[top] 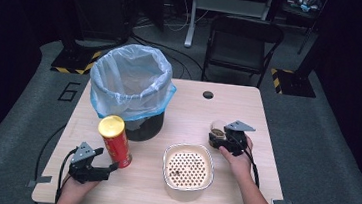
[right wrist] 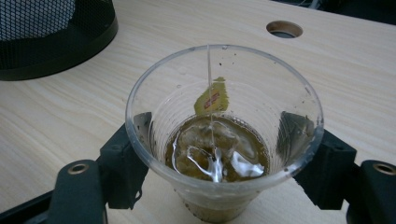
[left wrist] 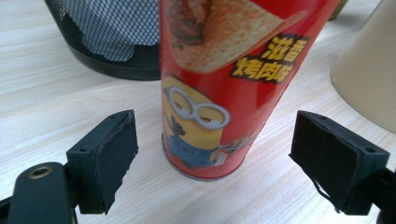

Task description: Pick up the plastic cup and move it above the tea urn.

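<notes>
- The lined bin (top: 131,84) stands beyond both grippers on the bench (top: 248,113).
- Red crisp can (left wrist: 219,84): upright between the left gripper's (left wrist: 212,154) open jaws, untouched; closing comes next.
- Clear cup (right wrist: 224,135), holding tea dregs: the right gripper (right wrist: 224,163) has its 2 jaws pressed on its sides; lifting binward seems next.

The chip can (top: 114,141) stands near-left of the lined bin (top: 131,89). The perforated bowl (top: 188,166) sits right of it. The tea cup (top: 216,133) lies farther right.
</notes>
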Demonstrator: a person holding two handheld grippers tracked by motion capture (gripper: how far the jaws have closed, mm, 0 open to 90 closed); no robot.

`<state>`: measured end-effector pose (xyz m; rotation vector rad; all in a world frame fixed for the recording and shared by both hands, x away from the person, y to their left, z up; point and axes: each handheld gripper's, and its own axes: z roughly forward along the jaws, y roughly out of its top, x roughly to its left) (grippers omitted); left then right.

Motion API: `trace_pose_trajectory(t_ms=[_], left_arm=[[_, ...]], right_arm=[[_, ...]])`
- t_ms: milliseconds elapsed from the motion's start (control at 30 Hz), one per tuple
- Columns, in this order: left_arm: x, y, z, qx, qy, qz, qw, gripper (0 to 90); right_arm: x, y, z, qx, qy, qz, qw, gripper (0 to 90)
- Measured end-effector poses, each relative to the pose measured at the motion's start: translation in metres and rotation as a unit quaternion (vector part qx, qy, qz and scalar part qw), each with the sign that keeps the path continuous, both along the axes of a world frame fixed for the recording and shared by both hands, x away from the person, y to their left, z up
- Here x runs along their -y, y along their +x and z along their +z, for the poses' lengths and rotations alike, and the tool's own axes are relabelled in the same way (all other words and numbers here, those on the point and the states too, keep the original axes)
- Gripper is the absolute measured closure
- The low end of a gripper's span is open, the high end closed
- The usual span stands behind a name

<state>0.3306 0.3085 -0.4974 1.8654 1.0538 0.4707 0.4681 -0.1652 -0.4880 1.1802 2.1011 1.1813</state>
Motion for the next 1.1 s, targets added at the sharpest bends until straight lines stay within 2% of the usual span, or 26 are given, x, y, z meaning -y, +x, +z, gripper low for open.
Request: trace_pose_trajectory(t_ms=[67,233,300,400,433,500,533,567,600,633,767,800,867,1033,1100], left_arm=[[0.002,0.001,-0.001,0.005,0.001,0.0,1.0,14.6],[0.001,0.001,0.0,0.001,0.004,-0.006,1.0,14.6],[0.002,0.0,0.0,0.001,0.0,-0.003,1.0,14.6],[0.001,0.001,0.001,0.0,0.0,-0.002,1.0,14.6],[0.003,0.0,0.002,-0.003,-0.01,0.003,0.9999,14.5],[0.004,0.001,0.004,-0.004,-0.009,0.003,0.9999,14.4],[0.006,0.002,0.004,-0.002,-0.005,0.002,1.0,14.4],[0.008,0.003,0.007,-0.008,0.003,-0.006,0.9999,14.3],[0.008,0.003,0.007,-0.008,0.003,-0.006,0.9999,14.3],[0.009,0.003,0.008,-0.01,0.003,-0.006,0.9999,14.3],[0.012,0.005,0.008,-0.01,0.007,-0.005,0.9999,14.3],[0.012,0.006,0.007,-0.01,0.011,-0.006,0.9999,14.2],[0.014,0.006,0.005,-0.012,0.005,-0.004,0.9999,14.2],[0.014,0.006,0.002,0.001,0.004,-0.009,1.0,14.2],[0.014,0.006,0.002,0.003,0.003,-0.008,1.0,14.2]], right_arm=[[-0.001,0.002,-0.001,0.017,-0.011,0.012,0.9997,27.0],[0.001,0.004,-0.003,0.022,-0.006,0.031,0.9993,30.8],[0.001,0.004,-0.002,0.02,-0.004,0.03,0.9993,31.3],[0.002,0.004,-0.002,0.024,-0.007,0.036,0.9991,33.3],[0.001,0.003,-0.001,0.028,-0.016,0.042,0.9986,34.1],[0.001,0.002,-0.001,0.028,-0.016,0.04,0.9987,34.5],[0.0,0.001,0.0,0.029,-0.021,0.045,0.9983,35.2],[0.0,0.0,0.001,0.027,-0.023,0.055,0.9978,36.0],[0.0,0.0,0.001,0.027,-0.023,0.055,0.9978,36.0],[0.001,-0.002,0.004,0.019,-0.029,0.063,0.9974,36.3],[0.003,-0.005,0.01,0.024,-0.032,0.068,0.9969,36.7],[0.005,-0.007,0.014,0.036,-0.031,0.077,0.9959,36.8],[0.005,-0.009,0.016,0.039,-0.028,0.075,0.996,36.9],[0.008,-0.014,0.025,0.057,-0.023,0.097,0.9934,37.5],[0.008,-0.015,0.027,0.056,-0.02,0.098,0.9934,37.5]])
